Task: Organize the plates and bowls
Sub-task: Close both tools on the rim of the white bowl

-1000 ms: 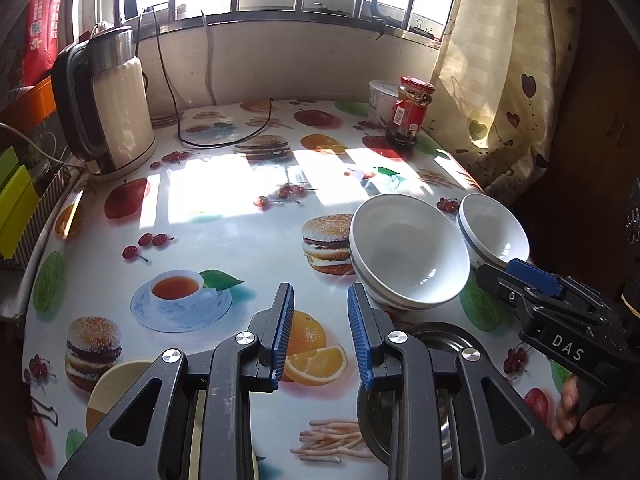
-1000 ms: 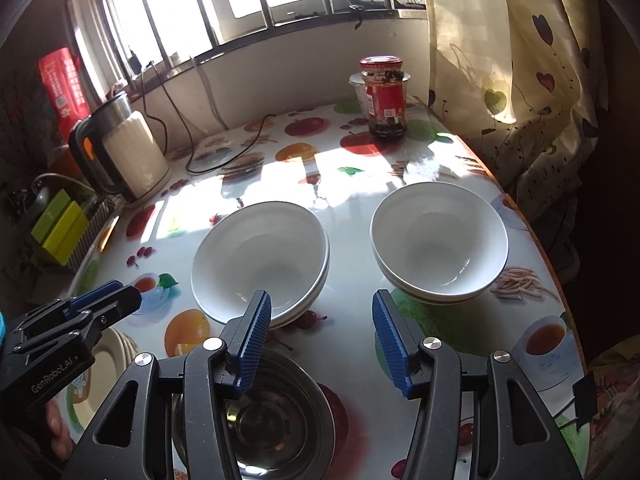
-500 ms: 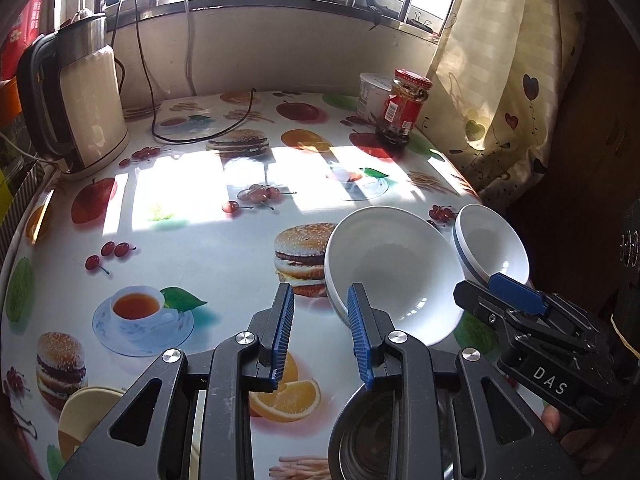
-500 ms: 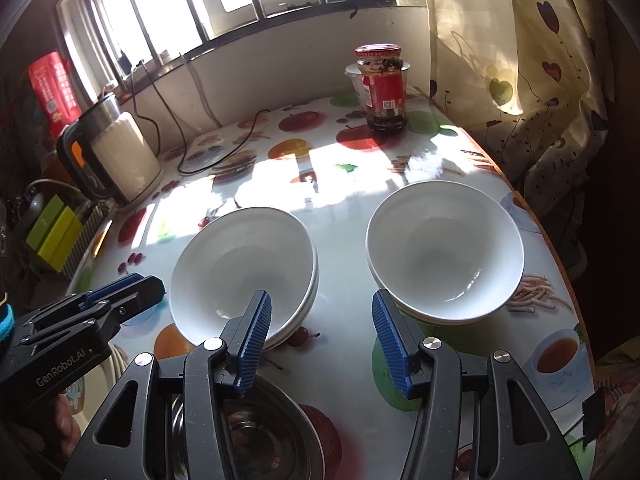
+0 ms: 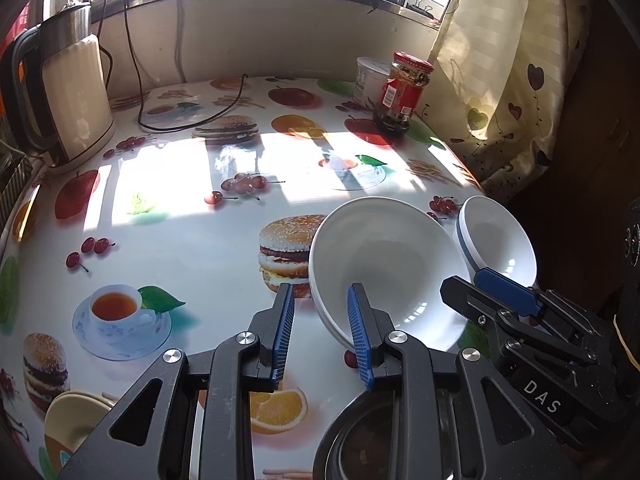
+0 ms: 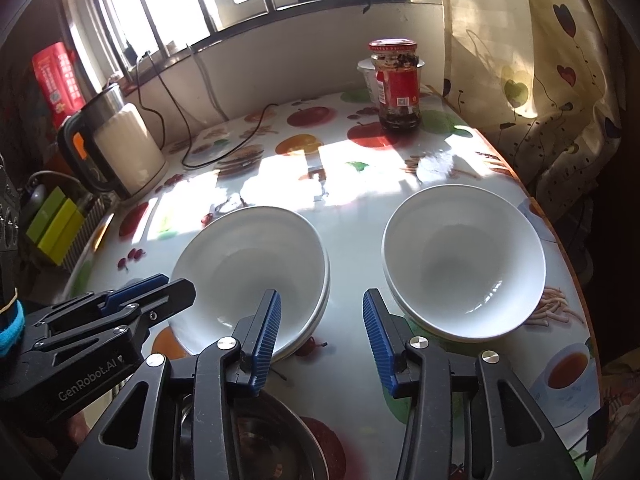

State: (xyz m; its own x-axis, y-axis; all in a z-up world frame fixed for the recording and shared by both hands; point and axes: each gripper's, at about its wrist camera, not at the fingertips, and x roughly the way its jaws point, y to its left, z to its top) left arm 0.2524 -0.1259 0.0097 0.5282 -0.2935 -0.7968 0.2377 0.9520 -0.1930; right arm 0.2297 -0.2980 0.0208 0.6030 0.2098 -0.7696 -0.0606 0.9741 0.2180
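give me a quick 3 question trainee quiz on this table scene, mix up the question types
1. True or false: the red-lidded jar is lying on its side.
2. Multiple choice: between the left gripper fingers there is A) a spoon B) nothing gripped C) a cup.
3. Fill in: the kettle stands near the ____ side of the right wrist view.

Key
1. False; it stands upright.
2. B; one finger overlaps the near rim of the left white bowl stack, with no grip visible.
3. Left.
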